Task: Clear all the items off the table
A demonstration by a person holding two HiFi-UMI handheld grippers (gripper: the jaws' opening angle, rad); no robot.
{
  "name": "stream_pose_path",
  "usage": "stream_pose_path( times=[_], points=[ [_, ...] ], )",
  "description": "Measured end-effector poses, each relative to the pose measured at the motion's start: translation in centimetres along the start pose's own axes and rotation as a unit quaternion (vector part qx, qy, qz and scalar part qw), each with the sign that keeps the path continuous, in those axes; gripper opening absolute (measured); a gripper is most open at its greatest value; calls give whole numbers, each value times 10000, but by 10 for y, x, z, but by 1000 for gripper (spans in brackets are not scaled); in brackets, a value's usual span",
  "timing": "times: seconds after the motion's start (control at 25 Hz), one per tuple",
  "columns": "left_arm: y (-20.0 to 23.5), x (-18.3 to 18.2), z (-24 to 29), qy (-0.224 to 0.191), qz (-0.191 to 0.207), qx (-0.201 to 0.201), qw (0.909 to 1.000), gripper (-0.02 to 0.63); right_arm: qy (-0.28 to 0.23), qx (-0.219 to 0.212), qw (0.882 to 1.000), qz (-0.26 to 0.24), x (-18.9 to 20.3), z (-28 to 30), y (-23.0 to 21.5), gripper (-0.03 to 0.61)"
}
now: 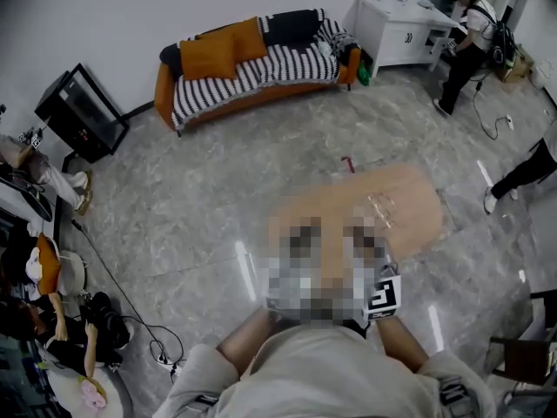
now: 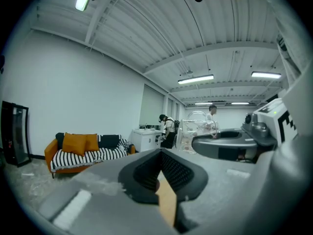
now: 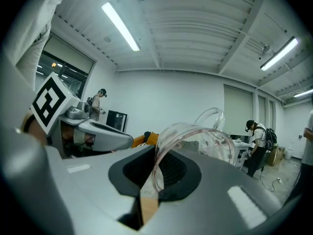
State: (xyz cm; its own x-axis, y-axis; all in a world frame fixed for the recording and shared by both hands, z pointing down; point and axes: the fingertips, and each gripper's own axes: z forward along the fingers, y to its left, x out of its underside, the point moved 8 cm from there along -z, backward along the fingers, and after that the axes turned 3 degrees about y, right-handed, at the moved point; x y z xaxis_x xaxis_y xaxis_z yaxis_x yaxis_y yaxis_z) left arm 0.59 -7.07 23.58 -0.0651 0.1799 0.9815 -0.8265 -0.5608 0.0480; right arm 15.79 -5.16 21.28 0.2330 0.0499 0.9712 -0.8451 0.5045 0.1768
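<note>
A pale wooden table [image 1: 416, 190] stands in front of me on the grey floor. On it is a clear curved plastic item [image 1: 380, 209]. In the right gripper view its looped rim [image 3: 195, 133] runs down into the slot of my right gripper [image 3: 155, 173], whose jaws are closed on it. My left gripper [image 2: 161, 173] is shut with nothing in it; only the brown tabletop shows through its slot. From the left gripper view, the right gripper [image 2: 198, 145] lies close at the right, with the clear item [image 2: 198, 125] behind it. In the head view a mosaic patch hides both pairs of jaws; only the right marker cube [image 1: 383, 294] shows.
An orange sofa with a striped throw [image 1: 252, 59] stands against the far wall, a white cabinet [image 1: 396, 24] with a person [image 1: 466, 42] beside it at the back right. A black cabinet [image 1: 83, 111] is at the left. Cables [image 1: 130, 312] trail on the floor.
</note>
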Motion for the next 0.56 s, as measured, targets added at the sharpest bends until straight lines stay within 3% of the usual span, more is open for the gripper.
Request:
stream_pose_path(
  times=[0.56],
  points=[
    [-1,-9,8,-81,237,322,9992,21,22,181,9998,15,-3,3,2,31]
  ],
)
